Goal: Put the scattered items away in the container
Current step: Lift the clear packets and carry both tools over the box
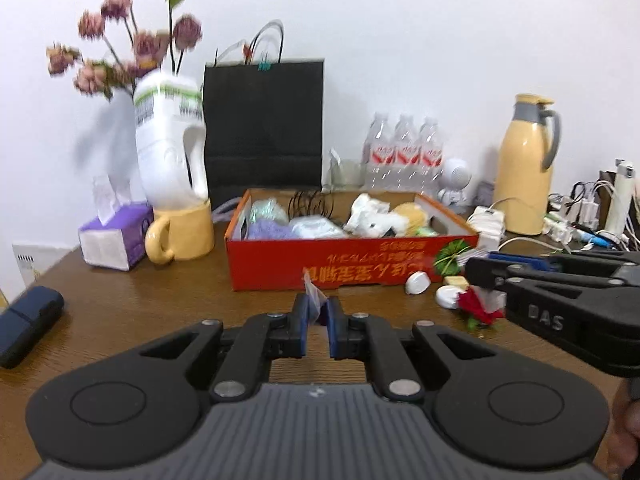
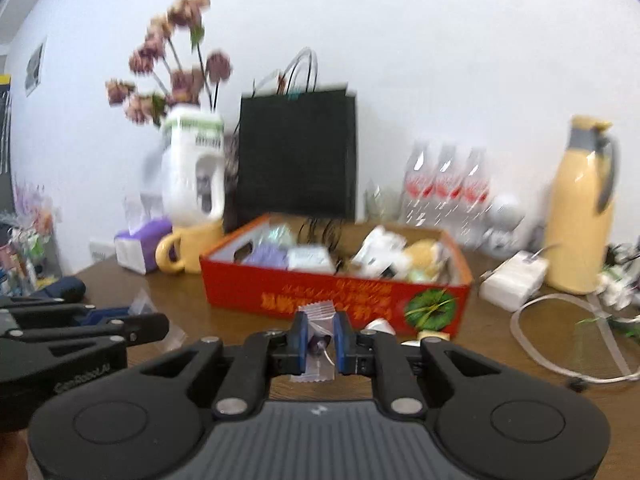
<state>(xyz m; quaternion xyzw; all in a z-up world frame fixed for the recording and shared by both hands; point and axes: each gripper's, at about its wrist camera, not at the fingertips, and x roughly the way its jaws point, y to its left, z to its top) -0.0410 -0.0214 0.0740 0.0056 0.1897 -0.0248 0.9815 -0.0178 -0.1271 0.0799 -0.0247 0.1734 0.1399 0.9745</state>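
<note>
A red cardboard box [image 1: 344, 264] [image 2: 320, 294] full of small items stands on the wooden table. My left gripper [image 1: 318, 312] is shut on a small clear packet [image 1: 312, 294] in front of the box. My right gripper [image 2: 320, 334] is shut on a clear wrapped candy [image 2: 318, 340] with a purple piece inside, just before the box's front wall. The right gripper also shows in the left wrist view [image 1: 480, 276], the left one in the right wrist view [image 2: 160, 330]. Two white caps [image 1: 416, 282], a tan piece [image 1: 456, 281] and a red flower [image 1: 478, 308] lie right of the box.
Behind the box stand a black paper bag [image 1: 264, 128], a white jug with dried flowers [image 1: 168, 140], a yellow mug [image 1: 180, 236], a tissue pack [image 1: 114, 238], water bottles [image 1: 404, 152] and a yellow thermos [image 1: 526, 168]. A white charger with cable [image 2: 514, 280] lies right. A dark case [image 1: 28, 326] lies left.
</note>
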